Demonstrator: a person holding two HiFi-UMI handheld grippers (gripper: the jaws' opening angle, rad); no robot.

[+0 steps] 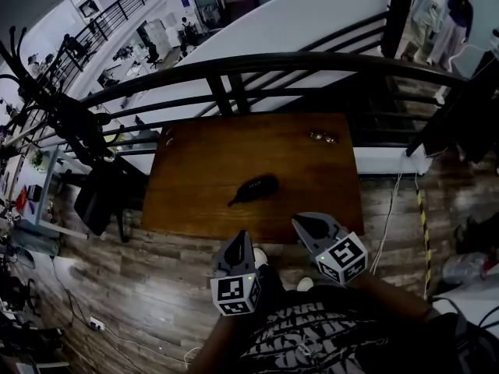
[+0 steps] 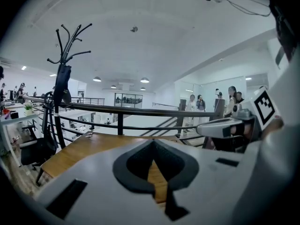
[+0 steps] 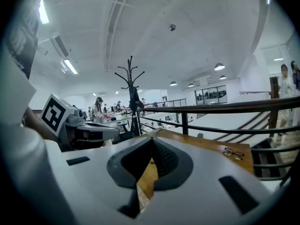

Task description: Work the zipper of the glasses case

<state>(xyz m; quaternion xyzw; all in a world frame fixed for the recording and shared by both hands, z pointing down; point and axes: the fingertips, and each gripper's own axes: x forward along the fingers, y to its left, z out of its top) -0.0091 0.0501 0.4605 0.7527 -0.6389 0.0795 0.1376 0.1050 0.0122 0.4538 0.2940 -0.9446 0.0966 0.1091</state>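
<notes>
Dark oval glasses case point(image 1: 256, 187) on smooth wooden table point(image 1: 195, 158), wire glasses point(image 1: 322, 137) at one o'clock, left gripper point(image 1: 241, 238) and right gripper point(image 1: 302, 223) at six (jaws pressed together, empty)

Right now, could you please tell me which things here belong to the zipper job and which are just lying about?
For the job: dark oblong glasses case on the brown wooden table; left tool and right tool, both shut and empty.
Lying about: thin-framed spectacles near the table's far edge; black coat stand; black office chair.
</notes>
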